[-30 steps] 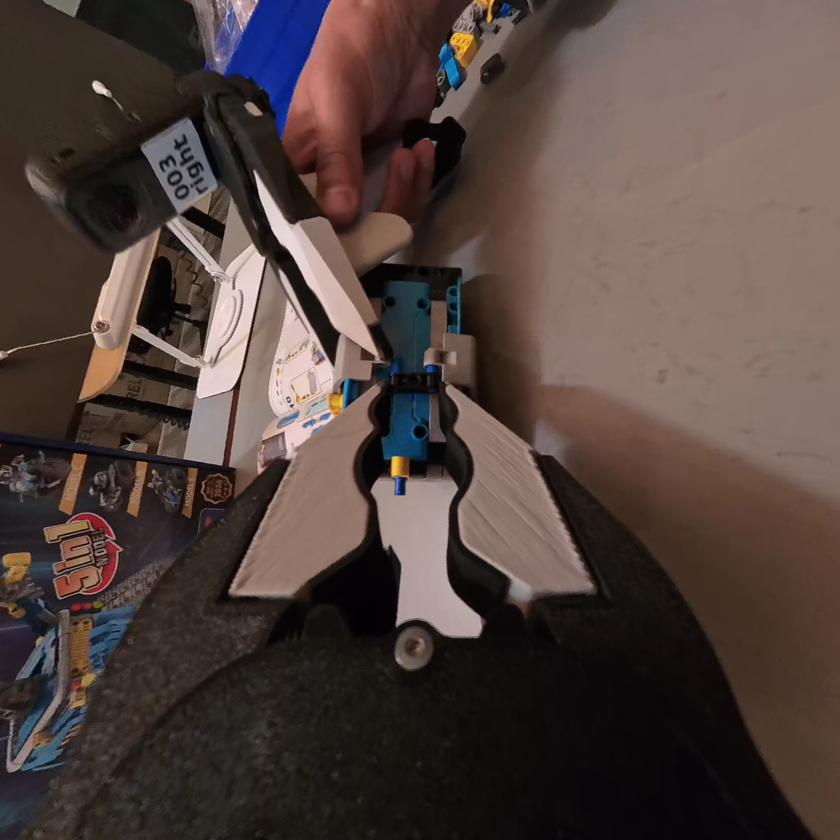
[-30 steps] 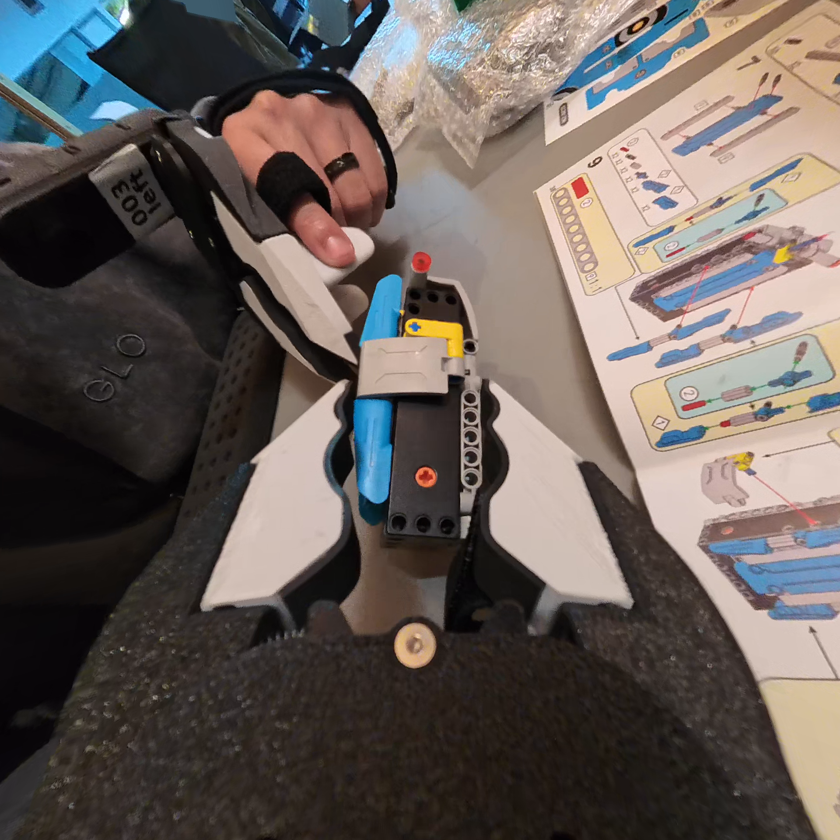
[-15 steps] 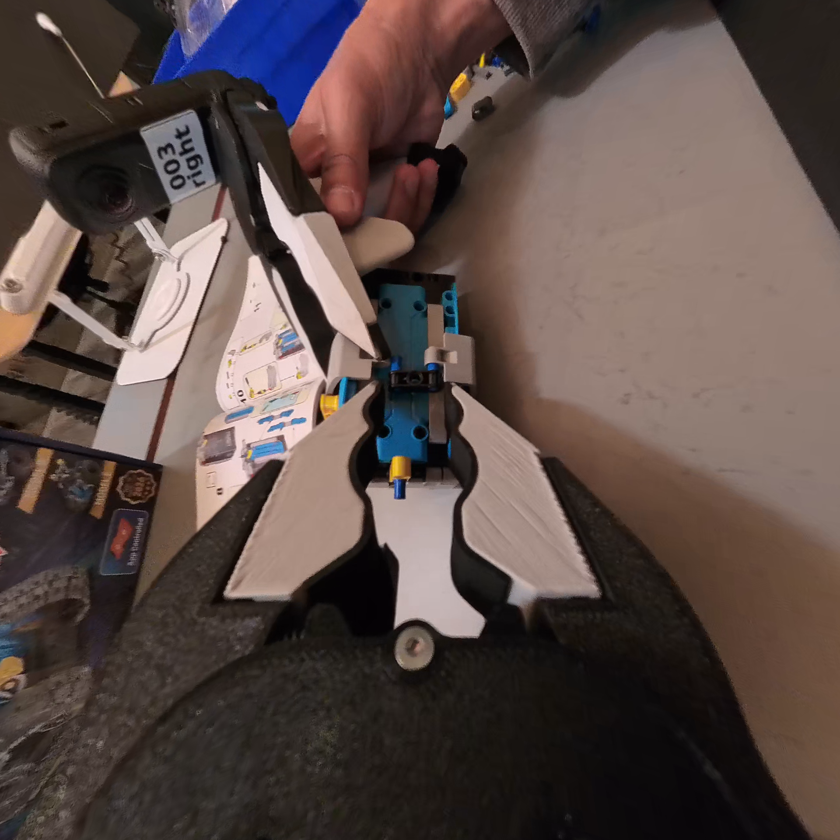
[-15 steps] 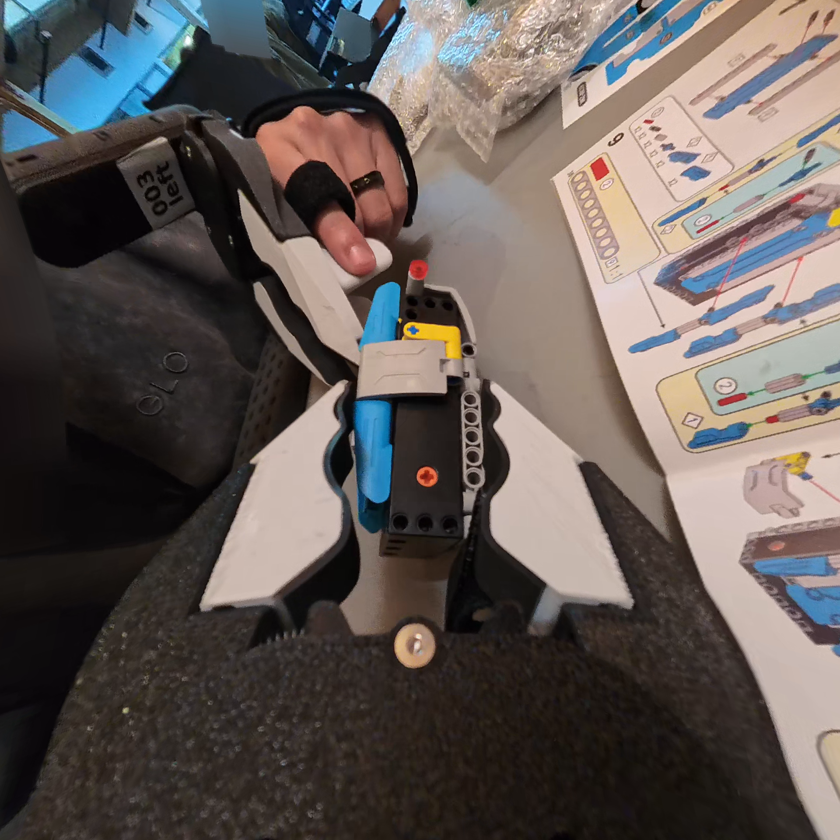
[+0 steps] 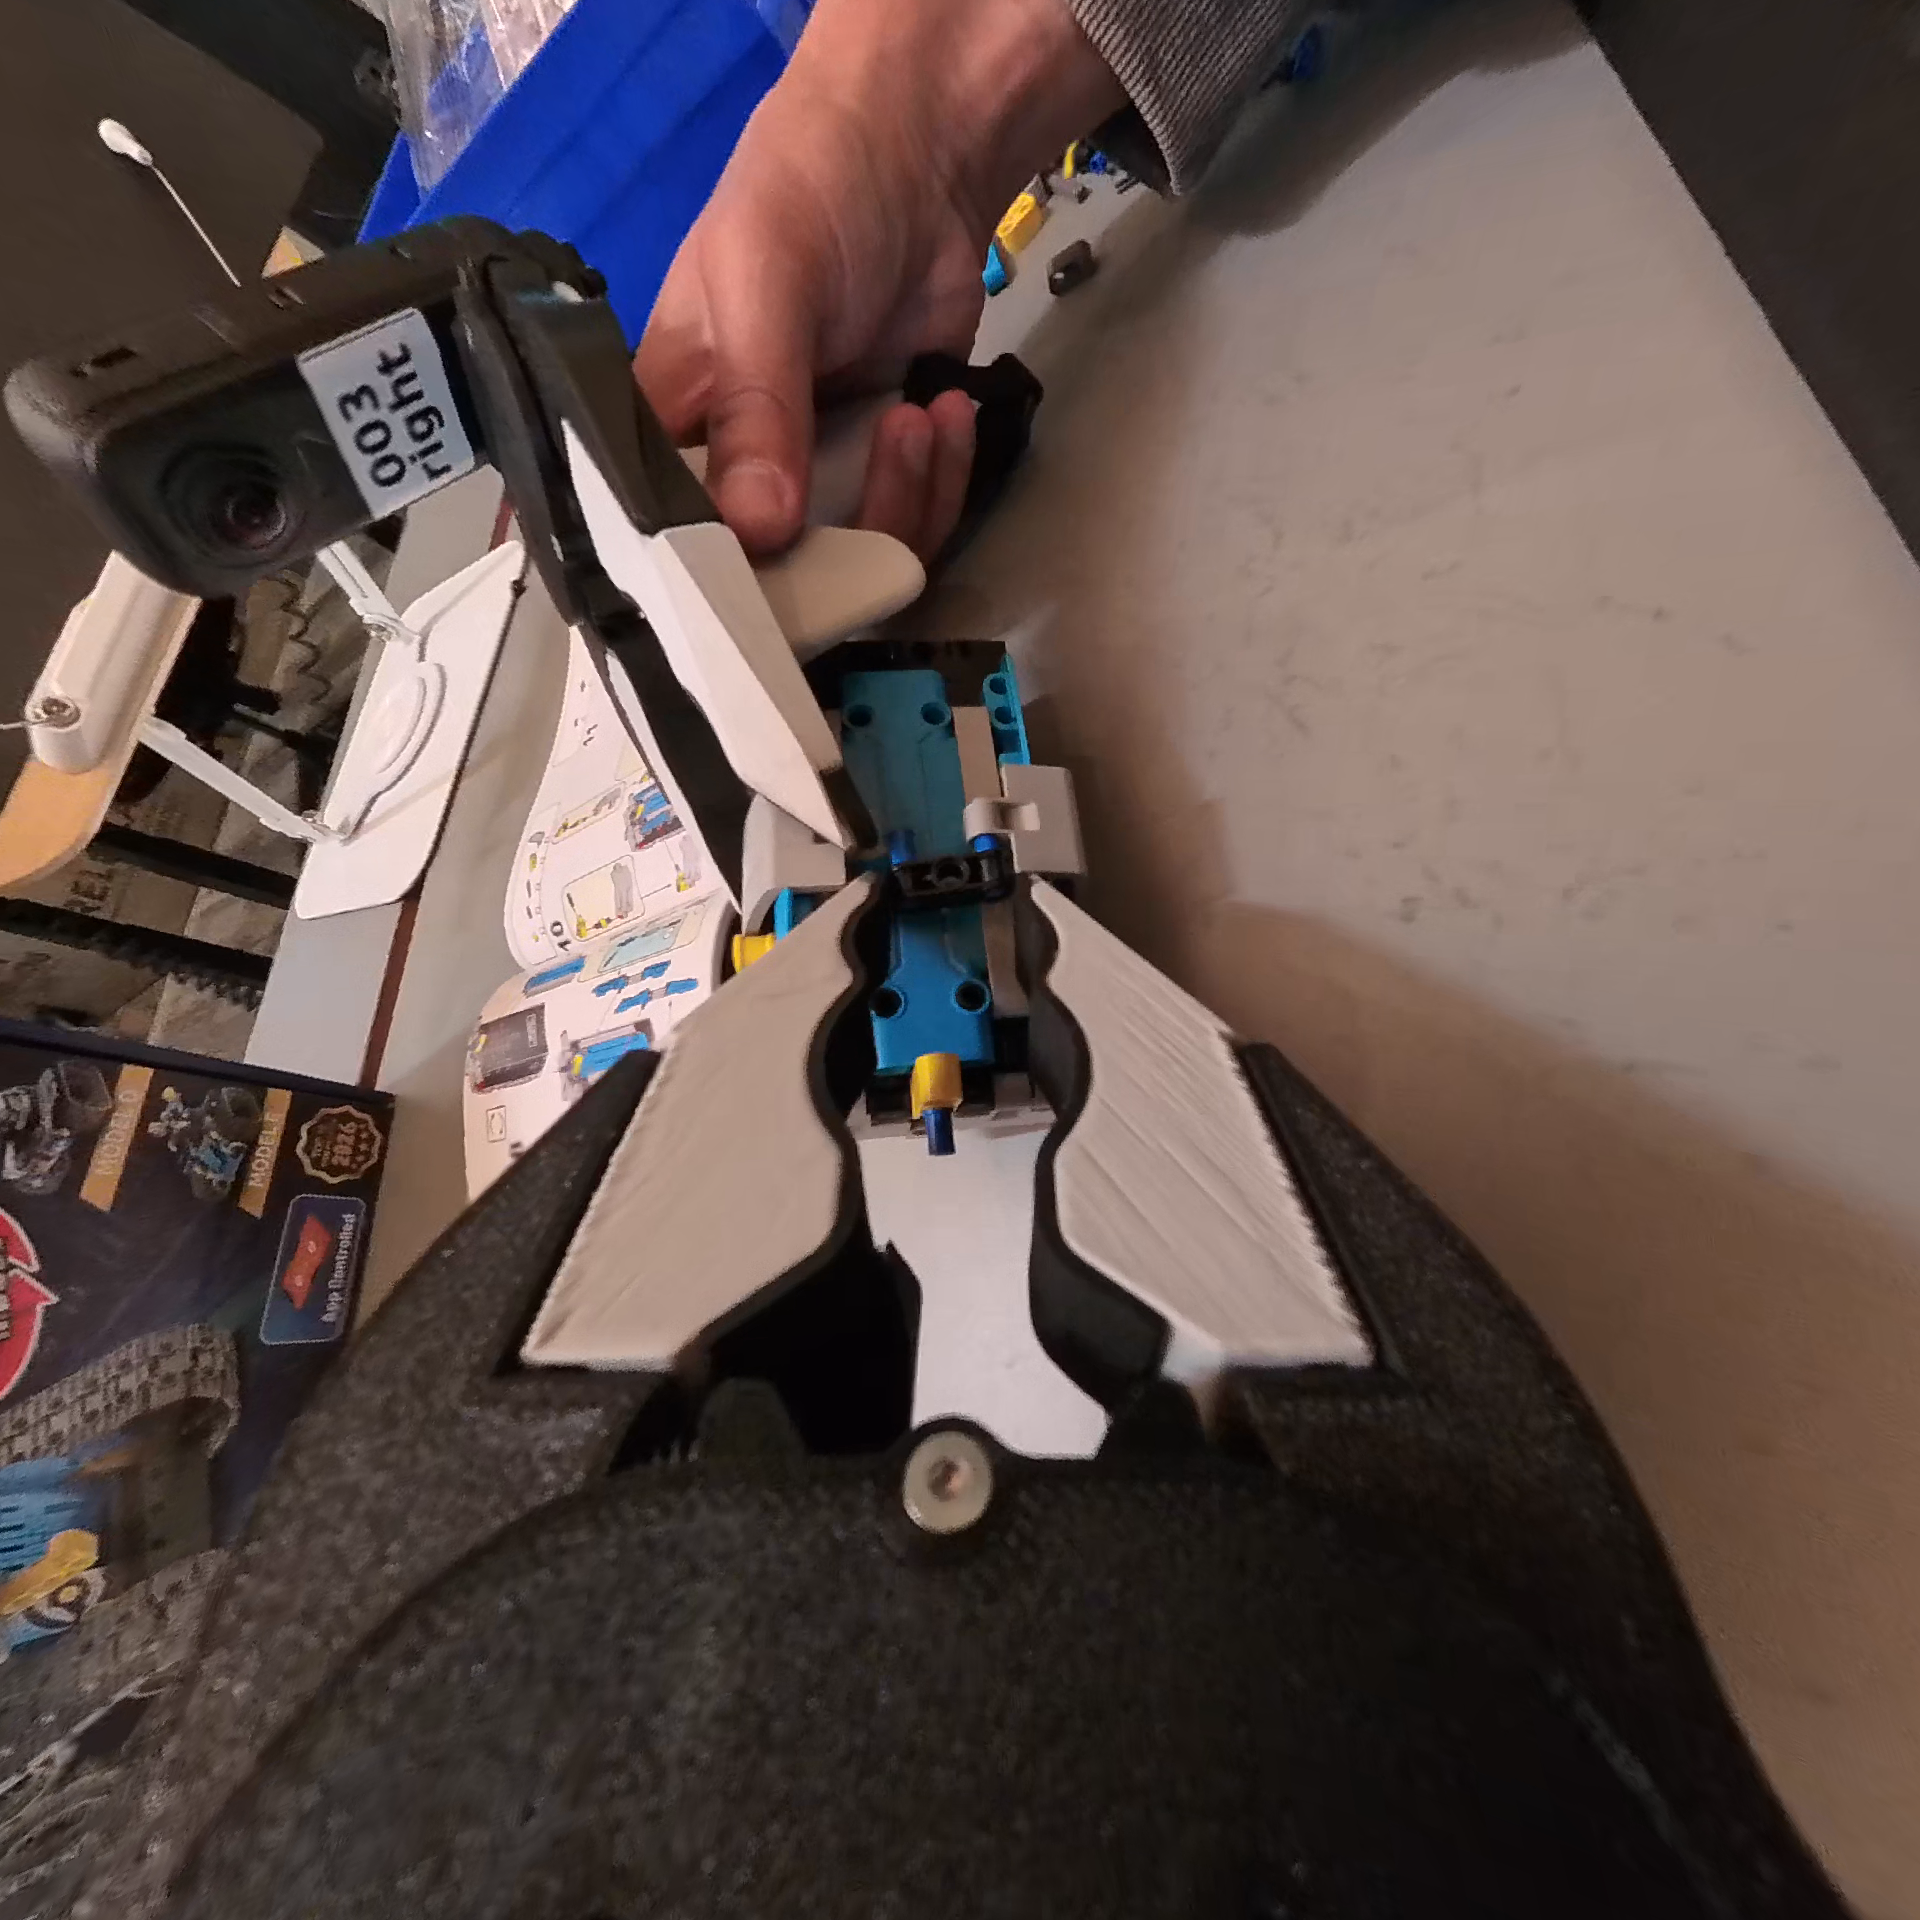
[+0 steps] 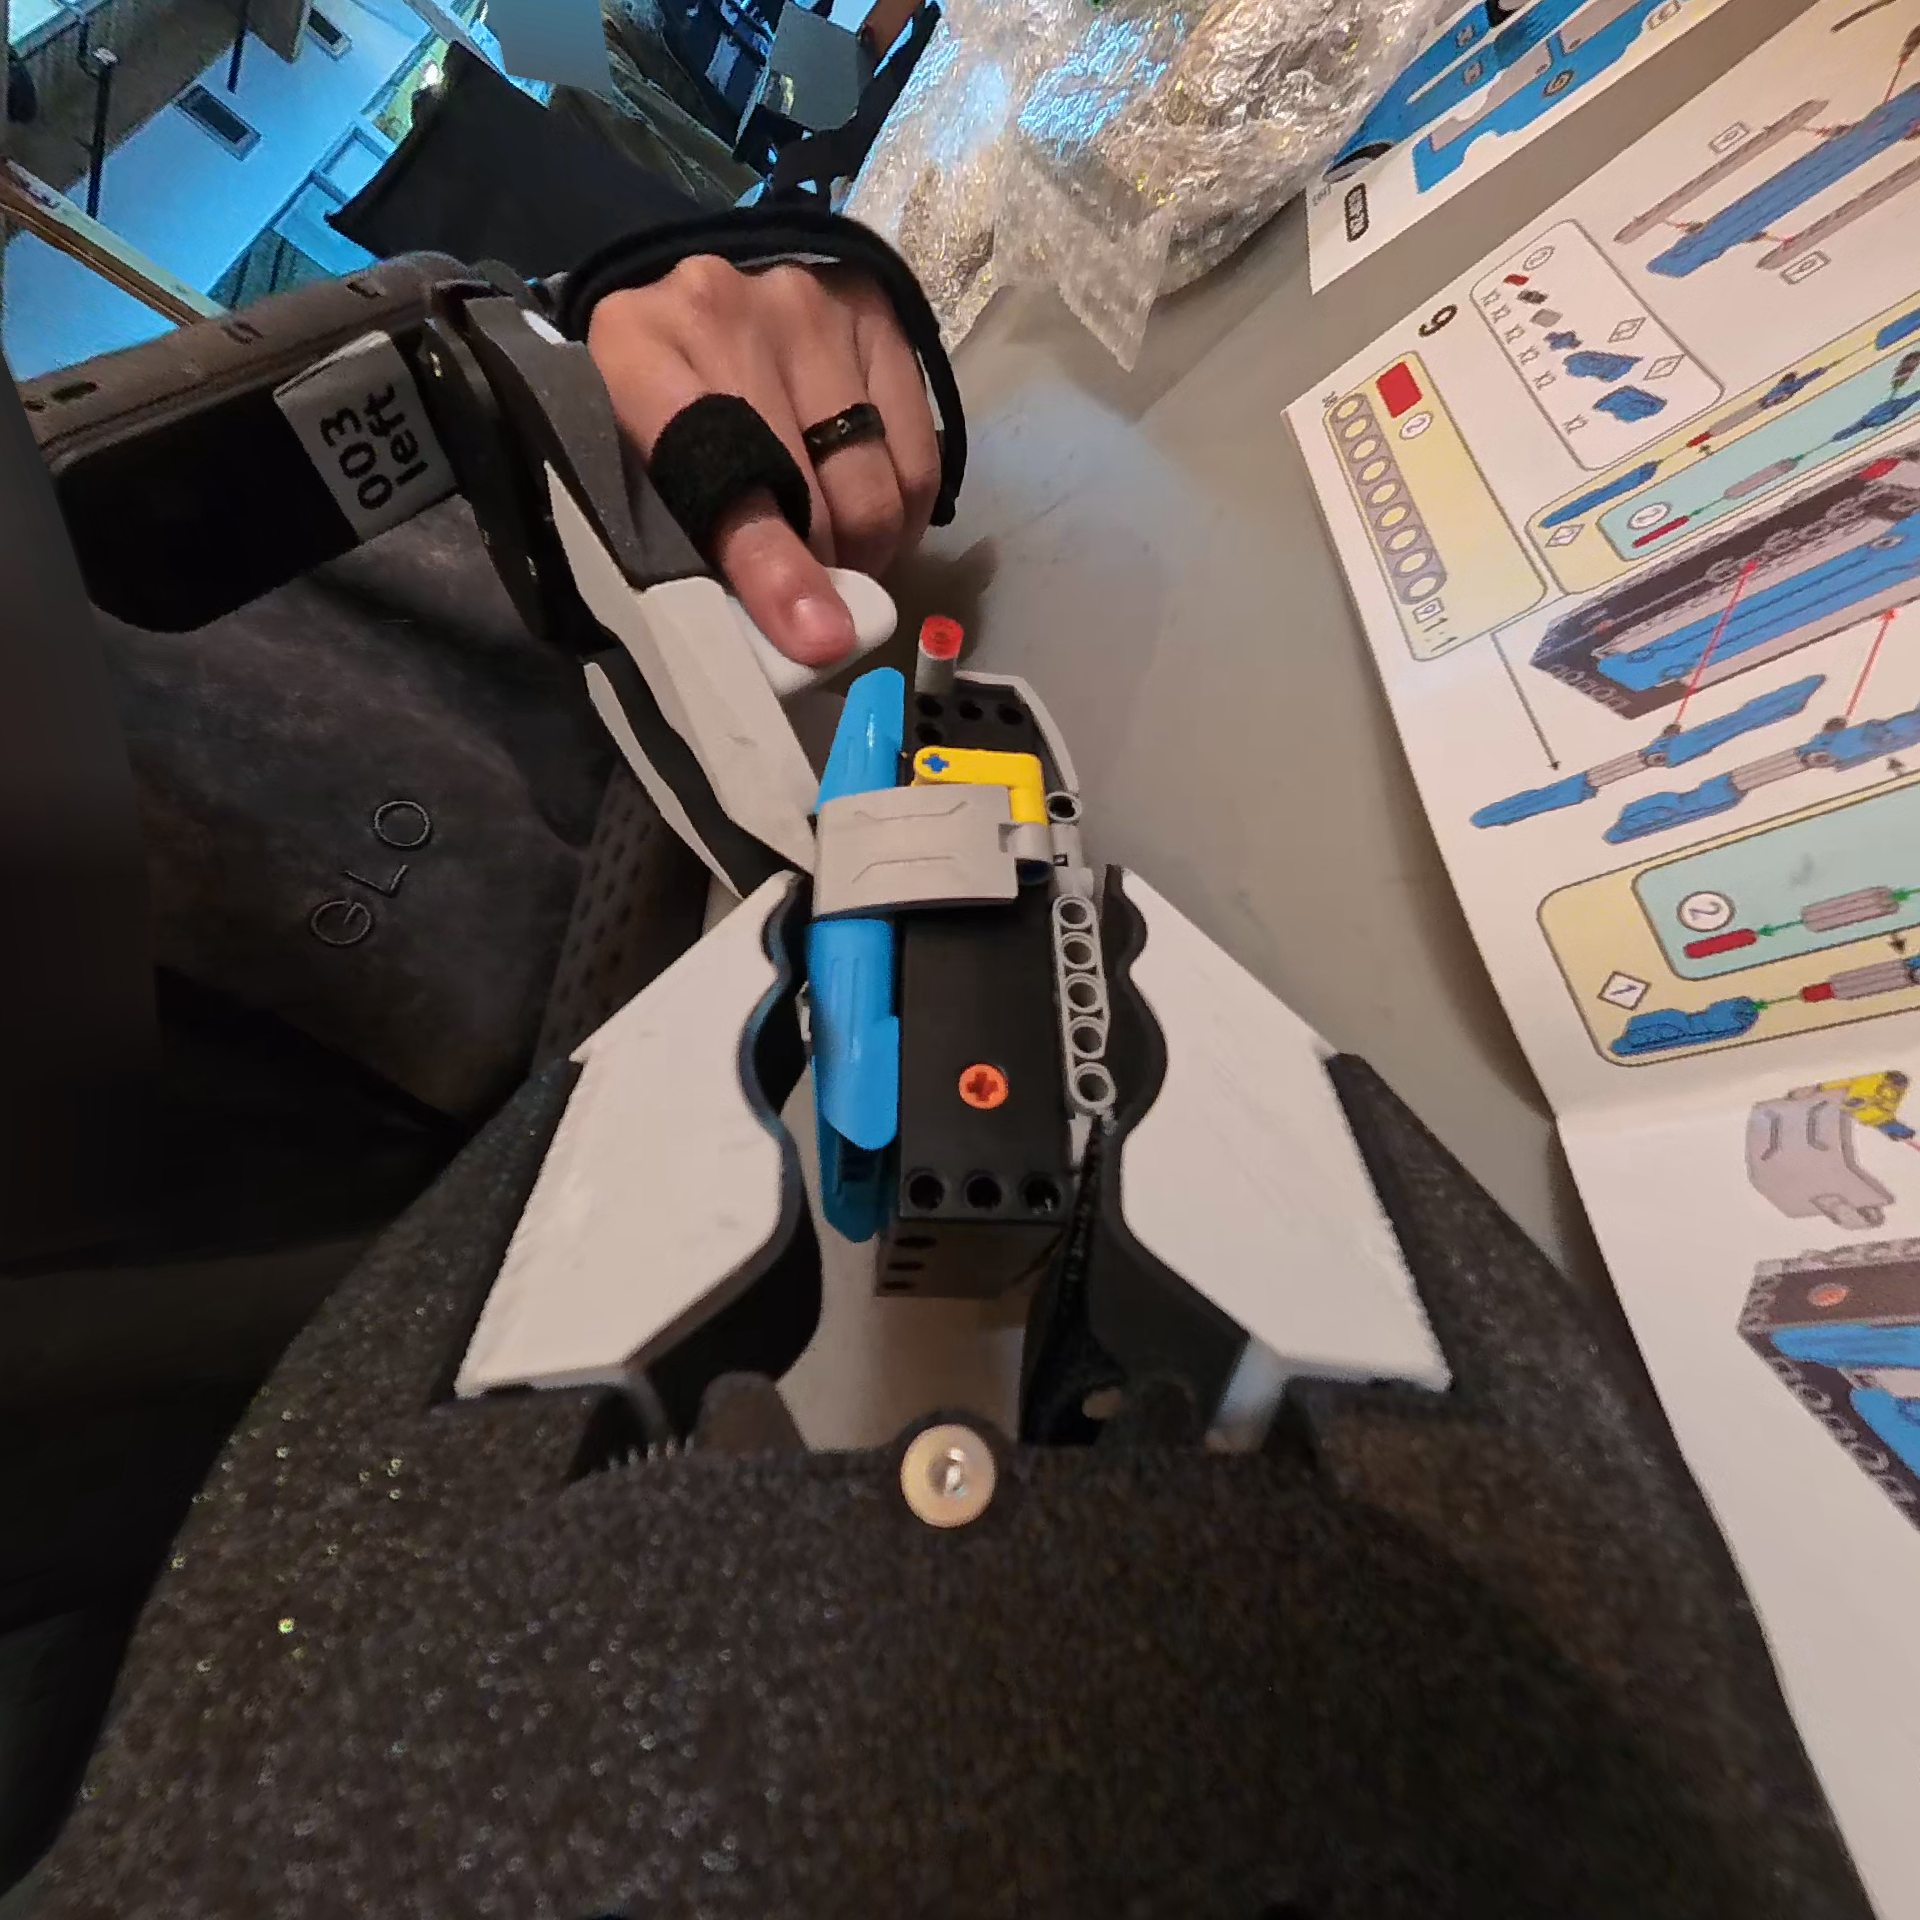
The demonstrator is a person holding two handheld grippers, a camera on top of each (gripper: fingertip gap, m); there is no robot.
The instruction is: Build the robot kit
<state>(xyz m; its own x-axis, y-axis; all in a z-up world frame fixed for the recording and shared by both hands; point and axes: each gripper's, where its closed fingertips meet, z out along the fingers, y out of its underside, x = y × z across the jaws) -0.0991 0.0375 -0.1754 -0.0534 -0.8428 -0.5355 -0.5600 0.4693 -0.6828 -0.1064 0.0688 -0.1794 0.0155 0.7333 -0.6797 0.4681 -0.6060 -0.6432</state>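
Pale grey table (image 5: 1507, 540), lightly scuffed. On it: open instruction booklet (image 6: 1704, 727) along one side, crinkled clear plastic bags (image 6: 1091, 135) beyond it, dark printed toy box (image 5: 156, 1247) near the edge, white flat stand (image 5: 416, 727), few small loose bricks (image 5: 1023, 234) at the far end.

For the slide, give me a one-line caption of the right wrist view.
Right tongs clamp a black-and-blue brick assembly above the table, left tongs at its grey panel, instruction booklet alongside.
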